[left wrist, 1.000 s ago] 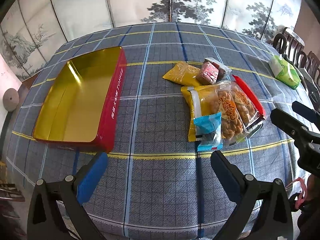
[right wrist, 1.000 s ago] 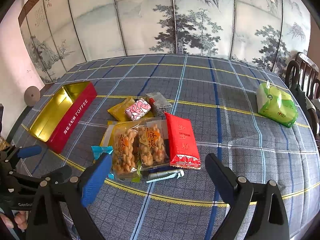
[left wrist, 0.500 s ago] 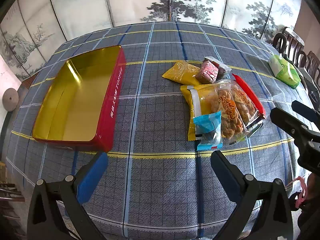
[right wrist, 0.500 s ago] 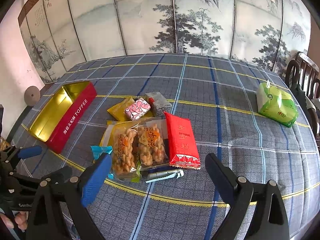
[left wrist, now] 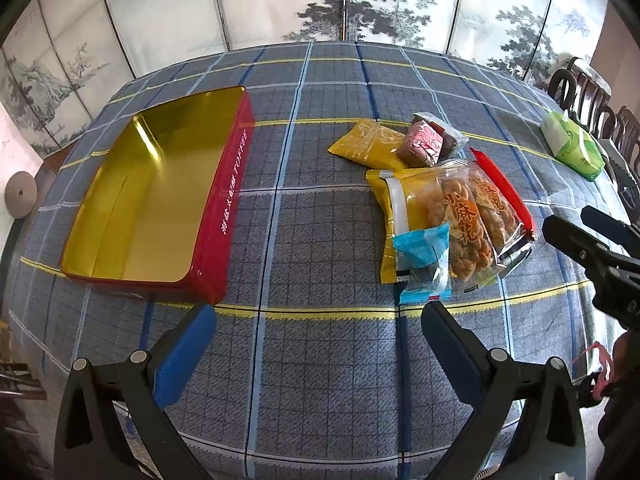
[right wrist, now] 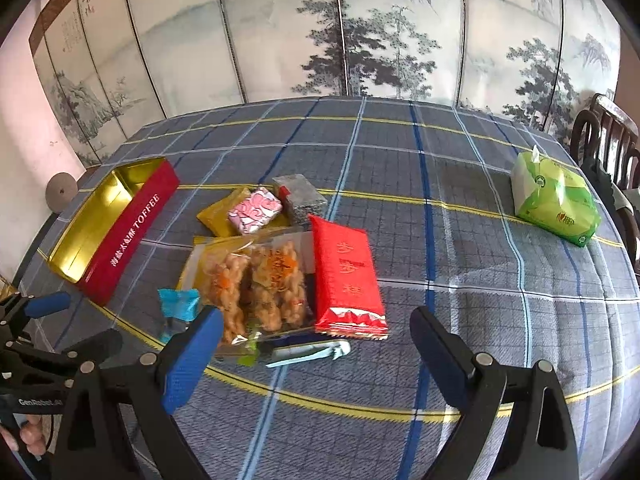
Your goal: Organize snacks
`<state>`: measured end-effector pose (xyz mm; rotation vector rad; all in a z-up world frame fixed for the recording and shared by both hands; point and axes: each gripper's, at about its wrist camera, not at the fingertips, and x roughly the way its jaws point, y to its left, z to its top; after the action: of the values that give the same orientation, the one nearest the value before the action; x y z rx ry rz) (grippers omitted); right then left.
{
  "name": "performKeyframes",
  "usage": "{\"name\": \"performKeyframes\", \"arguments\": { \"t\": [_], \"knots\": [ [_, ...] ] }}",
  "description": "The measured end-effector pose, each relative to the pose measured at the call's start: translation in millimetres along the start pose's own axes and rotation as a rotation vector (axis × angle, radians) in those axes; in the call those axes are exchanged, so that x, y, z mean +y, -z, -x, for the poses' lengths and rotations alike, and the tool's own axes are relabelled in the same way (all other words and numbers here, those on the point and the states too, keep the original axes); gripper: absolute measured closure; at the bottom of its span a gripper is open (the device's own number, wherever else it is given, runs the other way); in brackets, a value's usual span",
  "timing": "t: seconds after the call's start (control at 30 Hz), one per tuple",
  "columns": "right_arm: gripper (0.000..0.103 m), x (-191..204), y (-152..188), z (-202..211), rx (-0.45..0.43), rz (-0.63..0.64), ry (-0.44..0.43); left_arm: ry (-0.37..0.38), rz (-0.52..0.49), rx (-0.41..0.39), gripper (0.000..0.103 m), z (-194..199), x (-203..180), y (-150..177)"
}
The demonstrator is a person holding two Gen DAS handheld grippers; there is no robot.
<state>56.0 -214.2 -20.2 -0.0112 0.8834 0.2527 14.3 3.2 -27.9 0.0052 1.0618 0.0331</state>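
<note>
A: Blue-grey checked cloth (left wrist: 320,360) covers the whole table, with a painted folding screen (right wrist: 360,40) standing at the far side. What sits on it?

B: Biggest is the red toffee tin (left wrist: 230,200), open, its gold inside bare, at the left. Well apart at the far right lies a green tissue pack (right wrist: 556,204).

A: And the snacks?

B: All in one heap between those two. A red packet (right wrist: 344,272) lies along the right of two clear bags of fried twists (right wrist: 260,284), which rest on a yellow bag (left wrist: 384,208). Farther back, a yellow pouch (left wrist: 368,142) carries a pink-wrapped cake (right wrist: 256,210), with a silvery packet (right wrist: 300,196) just beside it. A small blue wrapper (left wrist: 422,264) lies at the near left of the heap.

A: The grippers?

B: The left gripper (left wrist: 320,322) hangs over bare cloth, jaws spread wide, holding nothing. The right gripper (right wrist: 316,330) is likewise released, near the heap's near edge, one blue finger (right wrist: 192,356) overlapping the twists in view.
</note>
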Motion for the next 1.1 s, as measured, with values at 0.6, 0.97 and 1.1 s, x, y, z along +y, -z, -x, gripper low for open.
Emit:
{"name": "performKeyframes", "arguments": {
  "t": [0.6, 0.97, 1.1],
  "knots": [
    [0.026, -39.3, -23.8, -64.2, 0.102, -0.007, -0.033, 0.007, -0.016, 0.034, 0.006, -19.6, -6.4, -6.1],
    [0.042, -46.8, -26.8, -87.1, 0.125, -0.033, -0.095, 0.006, -0.034, 0.052, 0.006, -27.4, -14.2, -8.1],
    [0.052, -52.1, -26.5, -84.7, 0.122, -0.042, -0.109, -0.002, -0.038, 0.058, 0.006, -29.4, -15.8, -8.5]
  ]
}}
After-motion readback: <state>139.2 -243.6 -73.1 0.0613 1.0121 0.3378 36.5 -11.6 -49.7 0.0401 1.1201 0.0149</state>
